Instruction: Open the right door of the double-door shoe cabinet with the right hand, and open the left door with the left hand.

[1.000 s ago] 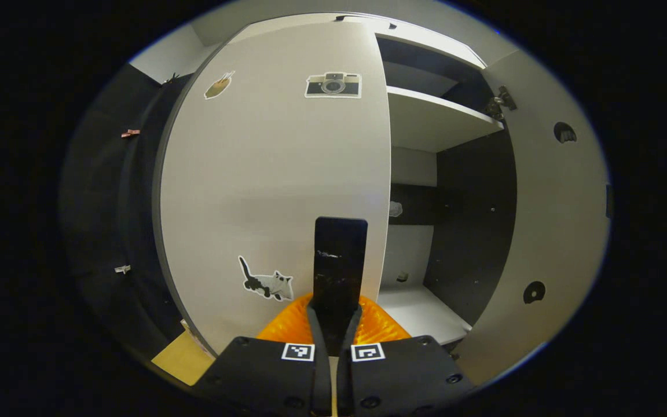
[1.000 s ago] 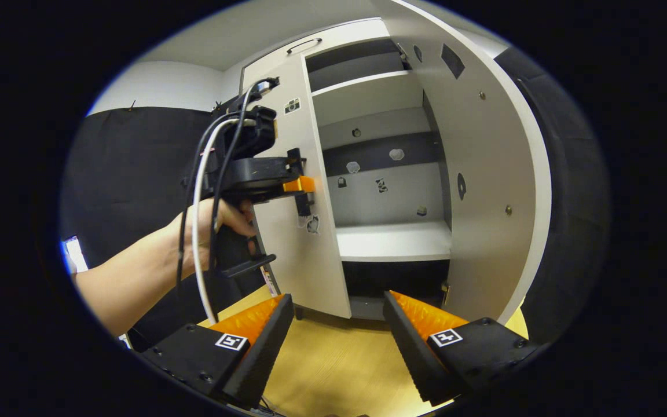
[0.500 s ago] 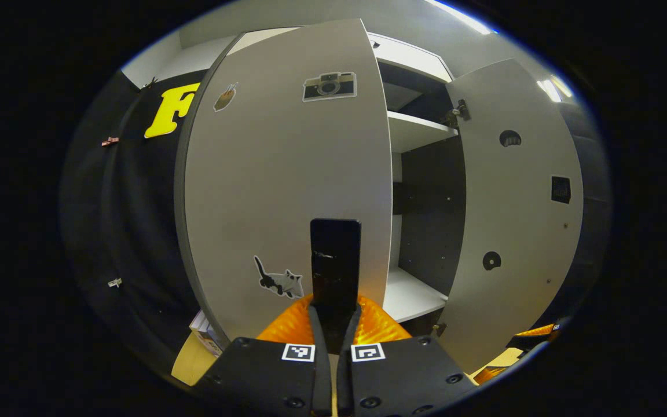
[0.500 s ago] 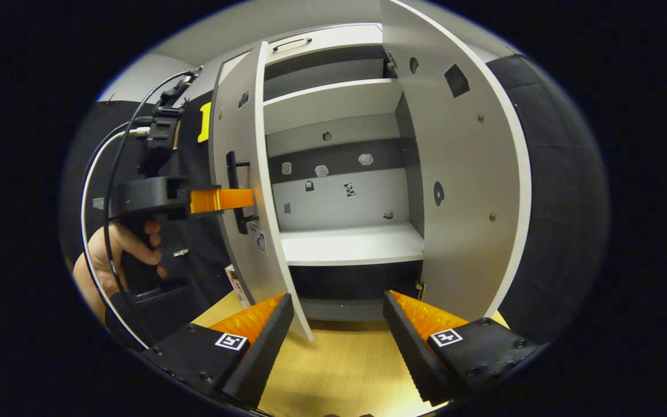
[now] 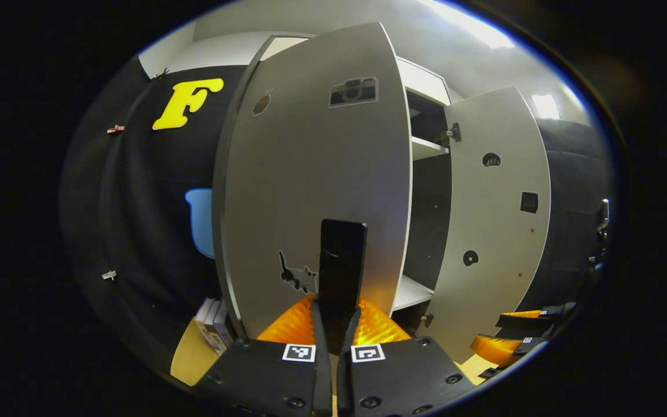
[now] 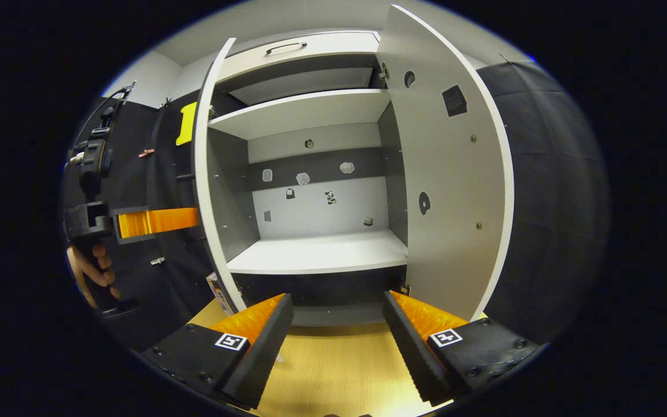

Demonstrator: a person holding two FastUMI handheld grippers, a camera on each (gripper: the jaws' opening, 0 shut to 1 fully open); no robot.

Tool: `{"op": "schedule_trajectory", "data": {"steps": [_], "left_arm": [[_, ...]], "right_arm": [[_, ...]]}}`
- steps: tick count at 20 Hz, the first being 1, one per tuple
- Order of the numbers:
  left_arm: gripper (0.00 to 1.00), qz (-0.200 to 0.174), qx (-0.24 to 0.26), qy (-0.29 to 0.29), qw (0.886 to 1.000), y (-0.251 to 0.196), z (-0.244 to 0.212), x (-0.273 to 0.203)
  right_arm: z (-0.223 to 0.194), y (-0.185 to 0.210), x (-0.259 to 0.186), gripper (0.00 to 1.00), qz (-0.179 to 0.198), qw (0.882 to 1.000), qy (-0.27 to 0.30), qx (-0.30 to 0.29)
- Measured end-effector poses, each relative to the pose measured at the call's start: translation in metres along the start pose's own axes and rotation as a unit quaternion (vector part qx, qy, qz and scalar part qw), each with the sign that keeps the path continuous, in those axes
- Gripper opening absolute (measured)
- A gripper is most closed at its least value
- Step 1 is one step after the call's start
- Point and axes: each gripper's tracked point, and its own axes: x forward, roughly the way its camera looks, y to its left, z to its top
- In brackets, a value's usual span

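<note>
Black cloth backs the shoe cabinet (image 6: 310, 174); both doors stand wide. Left tongs (image 5: 336, 324) pinch the left door (image 5: 310, 185) by its handle (image 5: 342, 266). Right tongs (image 6: 338, 324) hang spread, off the right door (image 6: 449, 191). Pulling further could strain the hinges.

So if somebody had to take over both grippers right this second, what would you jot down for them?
Left gripper: shut on the left door's black handle, left door swung wide.
Right gripper: open, holding nothing, facing the cabinet over the wooden floor.
Right door: open, shelves exposed.
Done: both doors open.
Left: probably just release the handle and back away.
</note>
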Motion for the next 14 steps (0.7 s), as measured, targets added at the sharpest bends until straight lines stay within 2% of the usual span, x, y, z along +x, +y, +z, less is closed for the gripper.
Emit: {"op": "schedule_trajectory", "data": {"steps": [4,8,11,14], "left_arm": [[0.08,0.008,0.002,0.0,1.0,0.008,-0.001,-0.008],[0.08,0.048,0.006,-0.007,0.999,0.024,-0.001,-0.016],[0.07,0.064,0.004,-0.006,0.998,0.038,0.0,-0.023],[0.06,0.104,0.029,-0.003,0.994,0.063,-0.001,-0.033]], "right_arm": [[0.002,-0.005,-0.011,0.98,-0.023,1.0,-0.009,0.004],[-0.014,0.004,-0.023,0.98,-0.026,1.0,0.006,0.014],[-0.024,0.016,-0.03,0.98,-0.022,1.0,0.015,0.016],[-0.031,0.027,-0.042,0.99,-0.017,0.999,0.018,0.023]]}}
